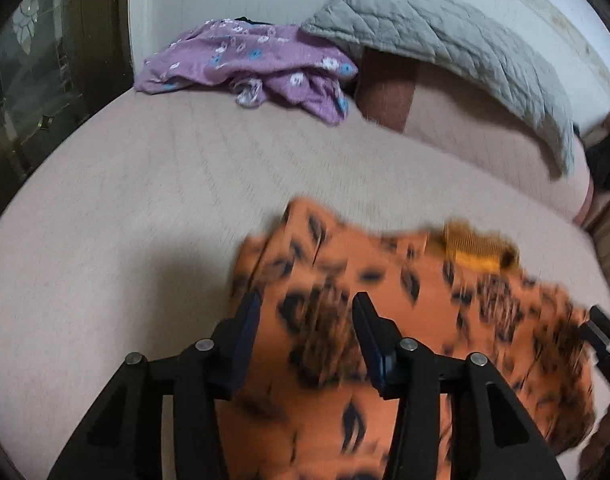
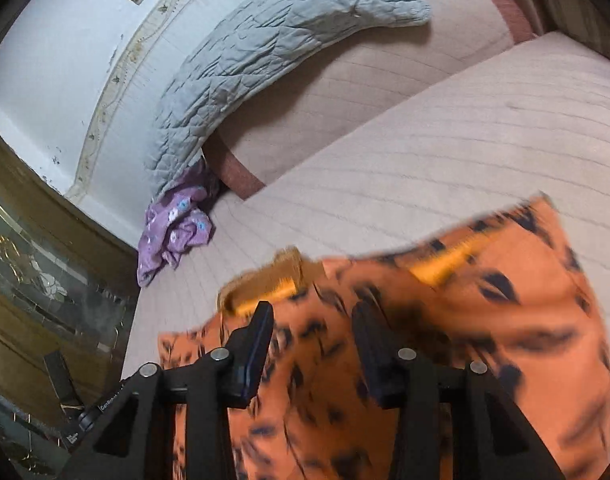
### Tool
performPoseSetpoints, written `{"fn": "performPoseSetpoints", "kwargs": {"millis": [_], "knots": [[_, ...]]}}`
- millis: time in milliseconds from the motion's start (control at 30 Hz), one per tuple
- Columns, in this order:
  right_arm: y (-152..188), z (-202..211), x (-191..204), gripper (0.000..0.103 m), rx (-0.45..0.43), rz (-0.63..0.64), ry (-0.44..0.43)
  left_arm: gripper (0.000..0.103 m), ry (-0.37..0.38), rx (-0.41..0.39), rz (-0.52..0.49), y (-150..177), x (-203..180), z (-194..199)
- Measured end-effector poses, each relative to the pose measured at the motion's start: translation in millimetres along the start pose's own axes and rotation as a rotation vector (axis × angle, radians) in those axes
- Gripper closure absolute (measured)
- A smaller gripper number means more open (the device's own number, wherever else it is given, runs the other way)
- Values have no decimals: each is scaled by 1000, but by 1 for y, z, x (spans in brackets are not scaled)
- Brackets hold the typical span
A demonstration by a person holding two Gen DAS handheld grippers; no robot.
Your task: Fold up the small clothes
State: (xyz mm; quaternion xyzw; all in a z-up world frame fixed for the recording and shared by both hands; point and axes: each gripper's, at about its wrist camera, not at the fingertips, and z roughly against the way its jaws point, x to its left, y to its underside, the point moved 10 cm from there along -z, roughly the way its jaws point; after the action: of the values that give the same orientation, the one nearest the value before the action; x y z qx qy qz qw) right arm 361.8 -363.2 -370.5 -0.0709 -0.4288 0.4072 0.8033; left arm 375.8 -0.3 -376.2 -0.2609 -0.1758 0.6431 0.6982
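Soft, even indoor light; motion blur smears the orange patterned garment [image 1: 405,320] in both views, fisheye bending and dark vignette at edges

Orange garment [image 1: 385,320] motion-blurred, cropped below.

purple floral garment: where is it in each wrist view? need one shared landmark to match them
Left wrist: purple floral garment upper centre-left, crumpled on the pink mattress.
Right wrist: left of centre, by the mattress edge.
Shared landmark: grey quilted pillow, directly next to the garment in both views.
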Motion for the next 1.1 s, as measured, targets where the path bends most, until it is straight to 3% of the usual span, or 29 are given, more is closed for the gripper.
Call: {"fn": "performPoseSetpoints", "kwargs": {"millis": [100, 200, 233, 300, 400, 500, 567, 667, 767, 800, 867, 967, 1067, 1100], "knots": [[23, 25, -20, 58, 31, -1, 27, 50, -16, 9, -36, 24, 4, 10], [56, 45, -67, 57, 104, -43, 122, 41, -94, 72, -59, 57, 23, 10], [66, 50, -79, 61, 119, -67, 117, 40, -117, 95, -60, 68, 33, 7], [71, 75, -97, 67, 68, -103, 110, 34, -106, 99, -19, 73, 46, 12], [81, 109, -115, 62, 23, -156, 113, 35, -102, 65, -3, 74, 57, 27], [86, 131, -111, 59, -16, -216, 19, 35, -66, -1, 41, 71, 58, 47], [83, 140, -95, 55, -52, -183, -28, 35, -14, -61, 43, 65, 46, 62], [85, 130, -73, 50, -30, -126, -44, 32, 27, -72, -44, 68, 19, 64], [105, 91, -85, 48, 94, -221, -1, 28, -63, 47, -175, 90, 6, 29], [114, 79, -95, 48, 142, -285, 5, 20, -94, 43, -202, 90, 6, 25], [113, 79, -98, 47, 118, -354, -29, 19, -112, 30, -226, 87, 5, 24], [102, 90, -80, 43, 88, -343, -110, 19, -21, 8, -157, 77, 4, 32], [105, 87, -67, 28, 126, -401, -209, 19, 69, -59, -103, 64, 0, 48], [109, 83, -68, 28, 137, -435, -220, 19, 78, -69, -103, 62, -2, 50]]}}
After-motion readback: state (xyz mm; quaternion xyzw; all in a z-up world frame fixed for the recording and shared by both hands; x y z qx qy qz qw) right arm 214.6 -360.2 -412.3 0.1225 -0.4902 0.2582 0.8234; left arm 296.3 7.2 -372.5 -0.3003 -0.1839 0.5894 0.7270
